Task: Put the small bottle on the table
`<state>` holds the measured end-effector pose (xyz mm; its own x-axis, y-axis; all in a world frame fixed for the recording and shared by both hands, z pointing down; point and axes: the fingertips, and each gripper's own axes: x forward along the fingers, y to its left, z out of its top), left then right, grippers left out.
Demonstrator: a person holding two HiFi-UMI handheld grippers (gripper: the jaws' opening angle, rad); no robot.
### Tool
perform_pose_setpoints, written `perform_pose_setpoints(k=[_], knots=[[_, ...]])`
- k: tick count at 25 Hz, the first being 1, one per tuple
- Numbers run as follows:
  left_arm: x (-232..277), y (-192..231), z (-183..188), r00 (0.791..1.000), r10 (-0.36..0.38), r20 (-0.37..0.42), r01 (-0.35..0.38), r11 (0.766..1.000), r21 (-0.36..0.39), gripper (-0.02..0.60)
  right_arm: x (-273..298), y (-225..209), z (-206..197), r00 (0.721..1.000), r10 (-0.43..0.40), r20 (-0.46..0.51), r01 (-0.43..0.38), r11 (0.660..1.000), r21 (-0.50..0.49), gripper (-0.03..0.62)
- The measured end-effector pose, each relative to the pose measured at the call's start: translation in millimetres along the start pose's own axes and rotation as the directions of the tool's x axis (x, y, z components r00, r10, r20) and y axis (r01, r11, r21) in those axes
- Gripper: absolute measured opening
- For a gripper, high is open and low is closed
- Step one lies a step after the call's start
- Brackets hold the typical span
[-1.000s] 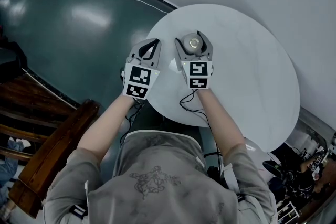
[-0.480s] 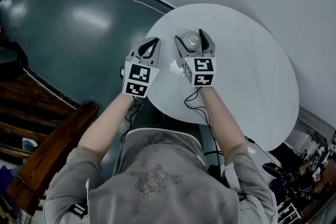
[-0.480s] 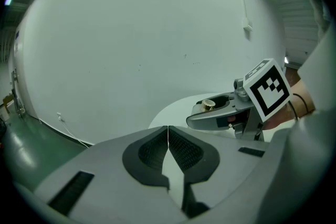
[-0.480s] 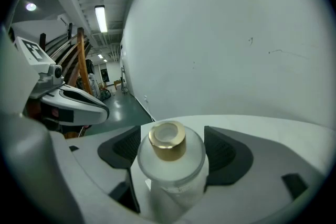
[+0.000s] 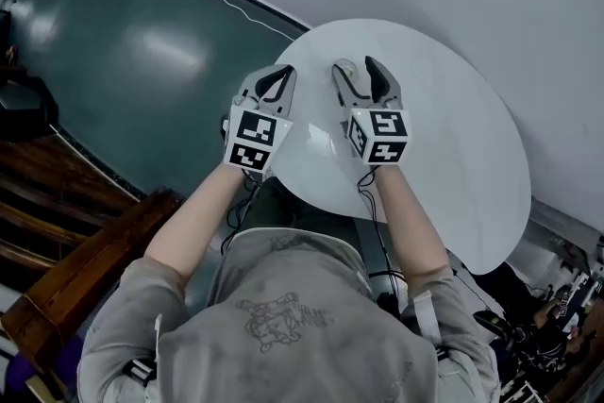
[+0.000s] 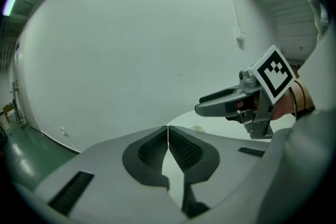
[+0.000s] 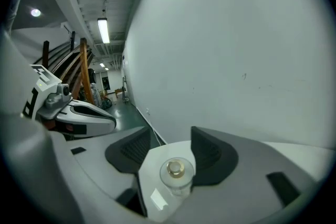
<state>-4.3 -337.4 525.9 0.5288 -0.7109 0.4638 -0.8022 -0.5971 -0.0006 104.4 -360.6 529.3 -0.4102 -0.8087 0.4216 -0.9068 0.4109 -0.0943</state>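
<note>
Right gripper view looks down on the small bottle (image 7: 176,174), a clear one with a gold-coloured top. It stands upright on the white desk (image 7: 159,157), in the gap between the two dark pads of the right tool (image 7: 175,148). That tool's jaws stand wide apart. They have just been closing a little, with the bottle showing between them, but neither pad appears to press on it. The bottle seems to sit lower than the pads, closer to the right-hand one. So the placing looks done: the bottle is on the desk and released. What seems left is only to take the tool clear without knocking it over. In the head view the bottle is a pale spot between the right tool's tips, toward the far left part of the round desk. The left tool (image 5: 279,72) has its jaws pressed together with nothing between them, as the left gripper view makes plain. It hovers just left of the right tool, over the desk's left edge. Both forearms reach forward side by side from the person's body, roughly parallel. Both tools point away and tilt somewhat downward, held above the desk and not resting on it.
</note>
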Motion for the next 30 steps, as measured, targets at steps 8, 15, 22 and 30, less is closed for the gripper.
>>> perform_pose_setpoints(k=[8, 15, 22, 30], knots=[[-43.2, -3.3, 52.6, 0.995, 0.012, 0.095, -0.02, 0.997, 0.081, 0.018, -63.8, 5.7, 74.0, 0.988, -0.063, 0.143, 0.068, 0.997, -0.027, 0.13], [-89.9, -14.1, 98.5, 0.983, -0.014, 0.182, -0.013, 0.989, 0.149, 0.019, -131.4, 30.5, 135.1, 0.963, -0.039, 0.265, 0.029, 0.999, 0.041, 0.058], [-147.6, -50.7, 150.8, 0.953, -0.1, 0.286, 0.033, 0.973, 0.229, 0.019, -196.1, 73.0, 177.3, 0.945, 0.016, 0.326, 0.007, 0.998, -0.069, 0.051], [-191.4, -90.2, 174.7, 0.922, -0.173, 0.347, 0.051, 0.941, 0.334, 0.019, -252.1, 105.1, 187.5, 0.93, 0.06, 0.363, -0.018, 0.993, -0.118, 0.043]])
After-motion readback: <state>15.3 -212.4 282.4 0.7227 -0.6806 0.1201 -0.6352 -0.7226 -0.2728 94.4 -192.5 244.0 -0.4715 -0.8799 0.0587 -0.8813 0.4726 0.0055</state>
